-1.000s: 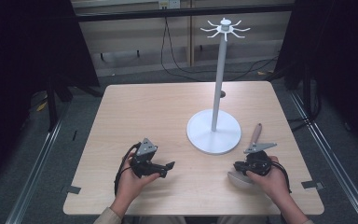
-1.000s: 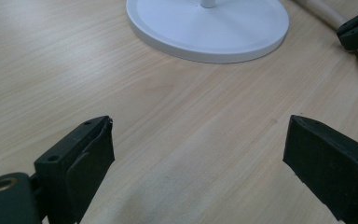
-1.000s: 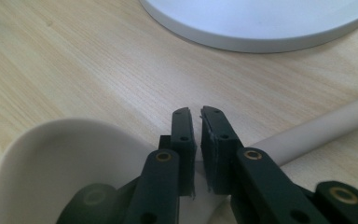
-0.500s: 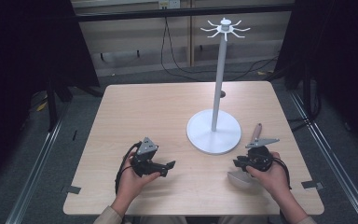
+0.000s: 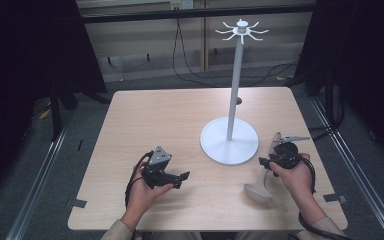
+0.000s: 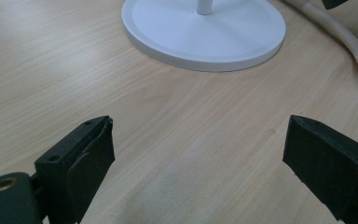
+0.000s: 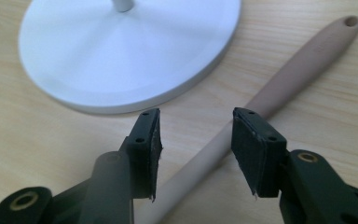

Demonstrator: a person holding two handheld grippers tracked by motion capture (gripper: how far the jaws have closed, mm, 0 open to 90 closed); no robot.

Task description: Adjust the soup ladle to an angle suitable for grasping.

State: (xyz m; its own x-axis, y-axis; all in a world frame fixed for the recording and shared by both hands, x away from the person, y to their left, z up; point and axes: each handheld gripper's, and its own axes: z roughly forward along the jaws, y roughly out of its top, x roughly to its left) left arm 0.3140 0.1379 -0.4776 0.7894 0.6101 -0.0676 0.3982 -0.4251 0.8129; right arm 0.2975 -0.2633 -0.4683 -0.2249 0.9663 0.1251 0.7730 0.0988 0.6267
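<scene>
On the wooden table (image 5: pixel 180 120) the ladle (image 7: pixel 279 88) lies handle pointing away (both grippers' jaws open, the right's just widening).

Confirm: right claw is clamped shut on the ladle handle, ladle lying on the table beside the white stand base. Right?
Not quite. The right claw is open, not clamped: the right gripper view shows its pads standing apart, clear of the ladle handle below, having just been opening. The rest holds: the ladle lies on the table beside the white stand base.
</scene>
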